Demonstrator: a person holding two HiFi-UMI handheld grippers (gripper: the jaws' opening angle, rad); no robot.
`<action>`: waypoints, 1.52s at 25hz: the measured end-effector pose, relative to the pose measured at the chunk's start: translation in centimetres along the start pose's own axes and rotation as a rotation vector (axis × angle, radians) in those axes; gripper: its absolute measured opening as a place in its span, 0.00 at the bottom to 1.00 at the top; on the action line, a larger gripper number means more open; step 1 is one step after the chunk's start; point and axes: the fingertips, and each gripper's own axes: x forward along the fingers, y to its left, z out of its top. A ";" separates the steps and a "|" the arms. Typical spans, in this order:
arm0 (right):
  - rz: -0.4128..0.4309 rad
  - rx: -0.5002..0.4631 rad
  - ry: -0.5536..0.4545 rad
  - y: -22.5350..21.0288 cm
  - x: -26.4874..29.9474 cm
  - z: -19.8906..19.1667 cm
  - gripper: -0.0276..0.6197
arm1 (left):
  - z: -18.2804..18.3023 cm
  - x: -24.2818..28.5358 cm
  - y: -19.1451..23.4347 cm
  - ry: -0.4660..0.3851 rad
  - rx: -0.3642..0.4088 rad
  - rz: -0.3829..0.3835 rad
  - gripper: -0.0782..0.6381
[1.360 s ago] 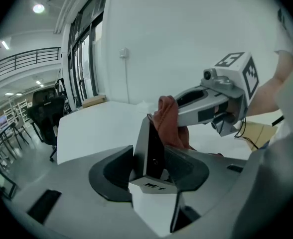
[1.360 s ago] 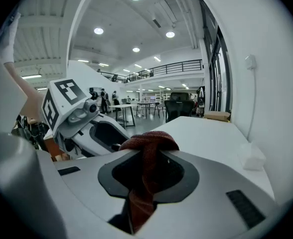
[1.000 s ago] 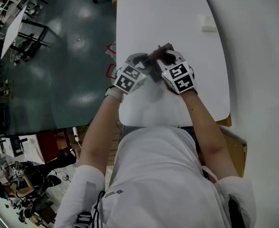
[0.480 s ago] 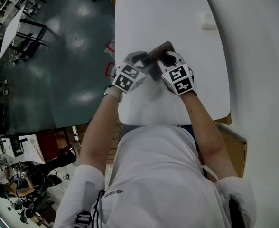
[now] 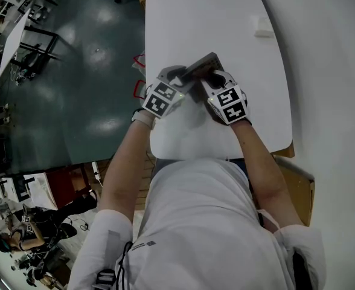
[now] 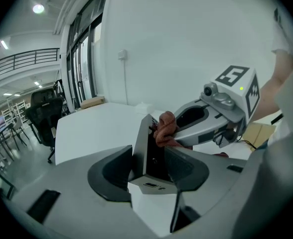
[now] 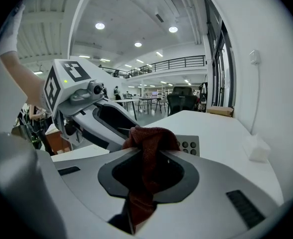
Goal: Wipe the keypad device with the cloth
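Note:
The grey keypad device (image 6: 147,151) stands on edge, clamped between the jaws of my left gripper (image 6: 147,169). In the head view the keypad device (image 5: 200,66) is tilted above the white table (image 5: 214,23), between both grippers. My right gripper (image 7: 145,168) is shut on a reddish-brown cloth (image 7: 147,156), and the bunched cloth (image 6: 165,128) presses against the device's dark face. The device's round buttons (image 7: 189,145) show just past the cloth. In the head view my left gripper (image 5: 179,82) and right gripper (image 5: 212,80) meet at the device.
A small white box (image 5: 263,27) lies at the table's far right, also seen as a white box (image 7: 256,147) in the right gripper view. A cardboard box (image 6: 91,102) sits at the far end. The table's left edge (image 5: 147,71) drops to a dark green floor.
Both grippers and the keypad device have shifted slightly up the table. The right gripper with the cloth has slid a little toward me along the device.

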 end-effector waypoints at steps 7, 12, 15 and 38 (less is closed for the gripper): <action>0.003 0.002 0.046 0.3 -0.5 -2.1 0.16 | 0.0 0.0 0.2 -0.008 -0.017 -0.004 0.38; 0.003 0.009 0.074 0.5 -0.9 -3.8 0.16 | 0.1 0.0 0.4 -0.005 -0.015 -0.004 0.38; 0.005 0.021 0.097 0.7 -1.1 -4.8 0.16 | 0.0 0.0 0.5 -0.002 -0.015 -0.005 0.38; 0.076 0.050 0.267 1.6 -1.3 -9.7 0.16 | -1.0 -1.3 0.6 0.010 -0.058 0.071 0.38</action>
